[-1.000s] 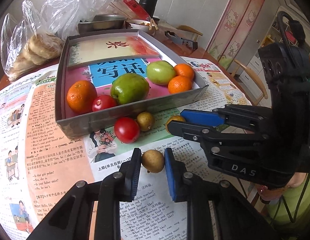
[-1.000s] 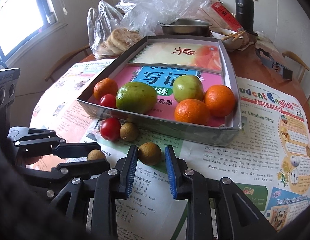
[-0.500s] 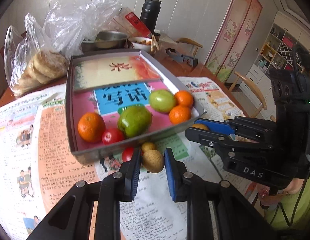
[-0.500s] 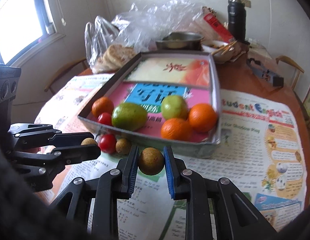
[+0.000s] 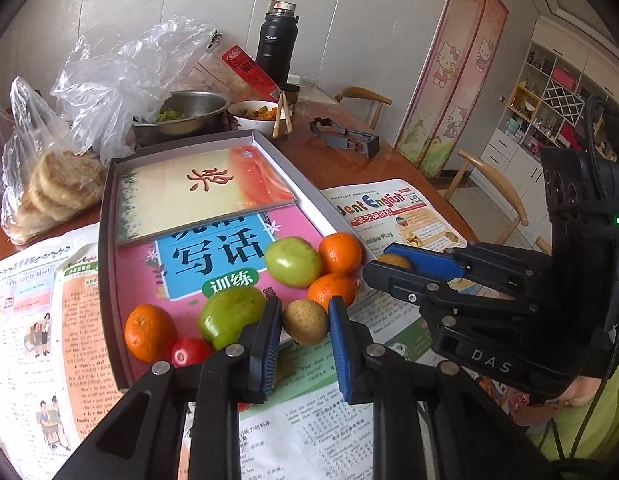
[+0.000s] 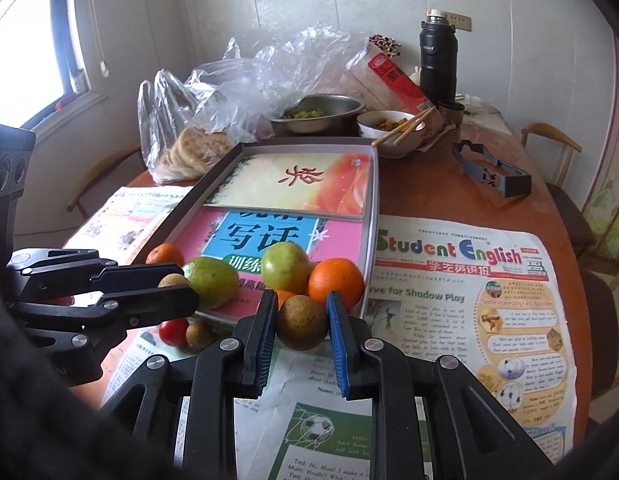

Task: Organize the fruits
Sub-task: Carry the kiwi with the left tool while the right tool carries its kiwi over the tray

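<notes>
My left gripper [image 5: 304, 322] is shut on a small brown fruit [image 5: 305, 322] and holds it in the air above the near edge of the grey box tray [image 5: 105, 240]. My right gripper [image 6: 301, 322] is shut on another small brown fruit [image 6: 302, 322], also lifted, to the right of the left one. The tray holds oranges [image 5: 150, 333], two green fruits [image 5: 233, 316] and a red tomato [image 5: 191, 352] on colourful books. A red tomato [image 6: 174, 332] and a brown fruit [image 6: 199, 335] lie on the newspaper in front of the tray.
Newspapers [image 6: 469, 280] cover the round wooden table. Behind the tray stand a steel bowl [image 5: 181, 114], a white bowl with chopsticks [image 5: 261, 114], a black flask [image 5: 277, 42] and plastic bags with flatbreads [image 5: 57, 184]. A black clip tool [image 6: 491, 172] lies at the right. Chairs surround the table.
Both grippers closed on their brown fruits on the newspaper and lifted them up toward the tray's near edge.
</notes>
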`<state>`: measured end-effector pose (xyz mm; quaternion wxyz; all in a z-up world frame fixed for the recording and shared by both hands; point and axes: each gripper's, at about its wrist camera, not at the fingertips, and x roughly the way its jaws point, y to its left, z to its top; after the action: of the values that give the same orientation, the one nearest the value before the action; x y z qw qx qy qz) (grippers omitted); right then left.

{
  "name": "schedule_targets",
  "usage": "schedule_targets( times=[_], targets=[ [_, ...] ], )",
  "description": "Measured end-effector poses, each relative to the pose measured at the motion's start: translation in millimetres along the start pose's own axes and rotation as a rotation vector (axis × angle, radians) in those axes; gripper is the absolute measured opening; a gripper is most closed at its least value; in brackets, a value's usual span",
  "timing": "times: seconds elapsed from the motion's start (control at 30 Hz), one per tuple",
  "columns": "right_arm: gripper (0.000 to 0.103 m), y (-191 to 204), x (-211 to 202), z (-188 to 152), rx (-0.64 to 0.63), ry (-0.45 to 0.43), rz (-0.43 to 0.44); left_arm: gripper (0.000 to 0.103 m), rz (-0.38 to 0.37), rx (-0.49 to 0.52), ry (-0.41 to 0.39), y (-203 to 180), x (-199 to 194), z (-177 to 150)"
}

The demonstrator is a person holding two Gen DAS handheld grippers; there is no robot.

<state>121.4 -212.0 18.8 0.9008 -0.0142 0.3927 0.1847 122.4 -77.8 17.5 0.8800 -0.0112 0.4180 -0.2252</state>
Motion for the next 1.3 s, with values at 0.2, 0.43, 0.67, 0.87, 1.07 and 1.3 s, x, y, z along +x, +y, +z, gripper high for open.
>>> schedule_targets(
  times=[0.2, 0.43, 0.67, 0.87, 1.07, 1.3],
  targets=[
    [0.026, -3.0, 2.3, 4.2, 0.002, -0.005, -0.002, 0.024, 0.001, 0.001, 0.010, -2.6, 11.7, 7.1],
    [0.026, -5.7, 6.8, 5.0, 0.010, 0.002, -0.005, 0.024, 0.003, 0.000, 0.028, -3.6, 21.8, 7.7],
    [0.026, -8.3, 7.5, 5.0, 0.016, 0.003, -0.010, 0.024, 0.002, 0.004, 0.039, -4.6, 28.0, 8.3],
    [0.026, -8.2, 14.2, 3.2, 0.008, 0.025, -0.002, 0.024, 0.005, 0.006, 0.052, -5.3, 35.5, 8.8],
    [0.026, -11.2, 20.6, 0.2, 0.016, 0.045, -0.001, 0.024, 0.008, 0.001, 0.065, -3.2, 41.0, 7.8],
    [0.026, -14.0, 22.4, 1.3, 0.020, 0.043, -0.006, 0.024, 0.012, -0.007, 0.071, -0.3, 47.1, 8.2]
  ],
)
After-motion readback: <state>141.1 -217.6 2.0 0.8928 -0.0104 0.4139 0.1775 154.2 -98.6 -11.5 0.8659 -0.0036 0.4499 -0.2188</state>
